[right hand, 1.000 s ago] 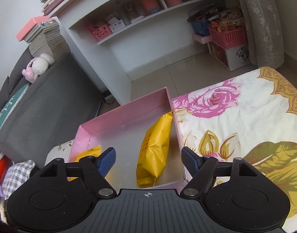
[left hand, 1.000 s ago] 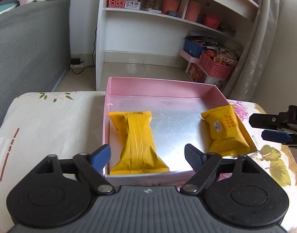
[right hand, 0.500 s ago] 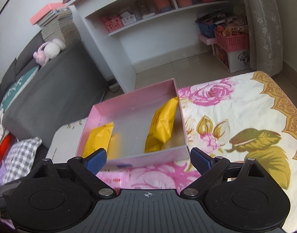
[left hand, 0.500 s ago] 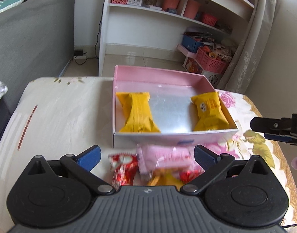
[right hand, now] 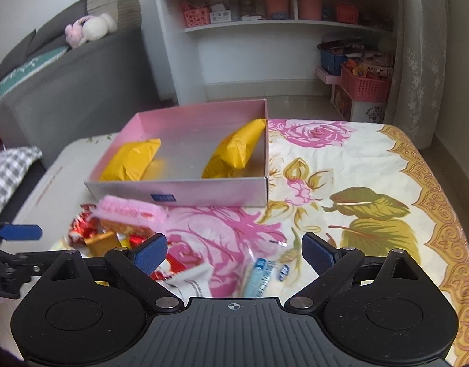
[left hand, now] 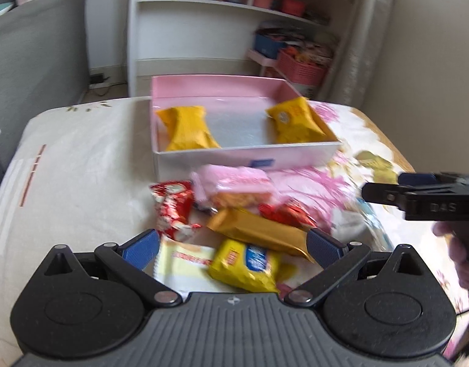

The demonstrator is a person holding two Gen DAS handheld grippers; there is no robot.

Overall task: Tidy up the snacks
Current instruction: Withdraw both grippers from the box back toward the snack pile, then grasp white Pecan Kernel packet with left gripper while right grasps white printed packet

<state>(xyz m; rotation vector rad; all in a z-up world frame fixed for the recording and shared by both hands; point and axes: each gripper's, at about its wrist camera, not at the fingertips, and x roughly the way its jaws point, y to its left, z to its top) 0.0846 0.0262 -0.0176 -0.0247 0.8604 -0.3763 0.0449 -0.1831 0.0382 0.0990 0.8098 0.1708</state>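
A pink box (left hand: 246,156) (right hand: 204,191) with a silver floor holds two yellow packets, one at its left (left hand: 187,128) (right hand: 130,160) and one at its right (left hand: 295,119) (right hand: 234,150). In front of the box lies a loose pile: a pink packet (left hand: 237,180) (right hand: 130,211), red packets (left hand: 173,205), a gold packet (left hand: 259,229), a yellow-and-blue packet (left hand: 246,264) and a cream packet (left hand: 182,260). My left gripper (left hand: 233,249) hangs open above the pile's near side, touching nothing. My right gripper (right hand: 234,253) is open above a blue-and-white packet (right hand: 262,275), to the right of the pile.
A flowered cloth (right hand: 357,168) covers the table. A grey sofa (right hand: 66,76) runs along the left. Behind the table stand a white shelf unit (right hand: 249,46), pink baskets (right hand: 366,85) on the floor and a curtain (right hand: 418,61). A hand (left hand: 458,253) holds the right gripper.
Both grippers have drawn back from the box toward the table's near side, and their jaws have spread wider. The snack pile has come into view. The right view has rolled level.
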